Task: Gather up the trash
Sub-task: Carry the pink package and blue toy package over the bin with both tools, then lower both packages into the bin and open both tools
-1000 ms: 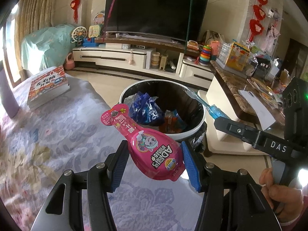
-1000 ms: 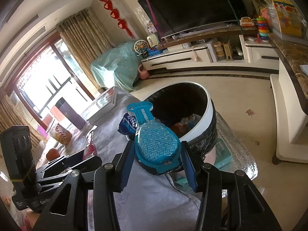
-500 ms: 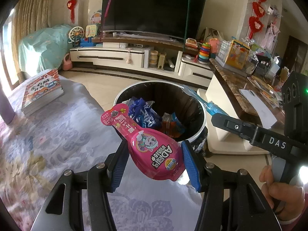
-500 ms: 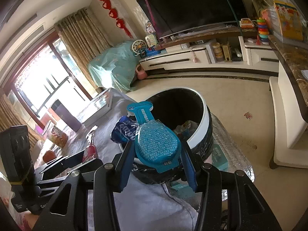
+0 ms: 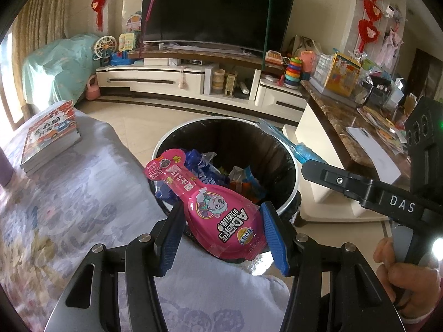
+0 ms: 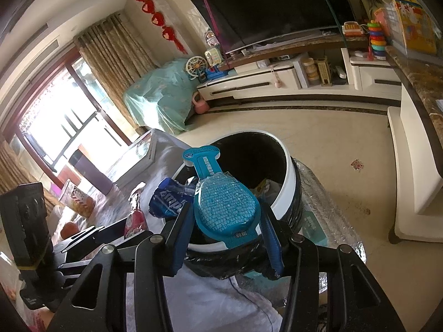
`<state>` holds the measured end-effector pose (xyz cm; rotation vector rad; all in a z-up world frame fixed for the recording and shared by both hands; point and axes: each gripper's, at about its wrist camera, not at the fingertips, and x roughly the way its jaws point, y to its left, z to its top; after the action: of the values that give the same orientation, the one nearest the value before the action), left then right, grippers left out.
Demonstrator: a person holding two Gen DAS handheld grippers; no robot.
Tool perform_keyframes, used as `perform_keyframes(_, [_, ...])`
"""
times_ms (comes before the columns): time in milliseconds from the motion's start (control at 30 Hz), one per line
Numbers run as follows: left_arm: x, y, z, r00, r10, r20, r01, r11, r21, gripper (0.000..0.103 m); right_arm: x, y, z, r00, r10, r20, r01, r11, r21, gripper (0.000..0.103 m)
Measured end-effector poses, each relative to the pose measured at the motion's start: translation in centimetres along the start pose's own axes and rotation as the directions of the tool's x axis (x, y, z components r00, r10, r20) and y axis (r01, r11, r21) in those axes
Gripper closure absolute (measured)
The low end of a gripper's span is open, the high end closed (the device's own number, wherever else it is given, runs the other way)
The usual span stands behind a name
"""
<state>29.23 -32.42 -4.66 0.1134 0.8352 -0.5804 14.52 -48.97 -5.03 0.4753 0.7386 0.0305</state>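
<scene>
Gripping a pink pouch (image 5: 221,215), the left gripper (image 5: 223,238) is held low in frame at the near rim of the trash bin (image 5: 288,149); the right gripper (image 6: 225,238) is clamped on a blue pouch (image 6: 227,207) likewise. If released here, either pouch is judged likely to catch the rim and fall outside onto the cloth-covered bench (image 5: 69,193).

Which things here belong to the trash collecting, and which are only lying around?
Part of the job:
- pink pouch, clamped in the left hand-held gripper
- blue pouch, clamped in the right hand-held gripper
- trash bin, wrappers already inside

Just lying about:
- book on the covered table
- stacking-ring toy
- television
</scene>
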Motion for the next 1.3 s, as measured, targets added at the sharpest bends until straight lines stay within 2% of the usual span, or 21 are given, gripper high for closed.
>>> perform_keyframes(1300, [5.9, 0.5, 4.2, 0.999, 0.002, -0.034, -0.003, 1.0, -0.013, 0.049, 3.4, -1.0, 2.7, 0.998, -0.05, -0.039, 0.05, 0.999, -0.013, 0.055])
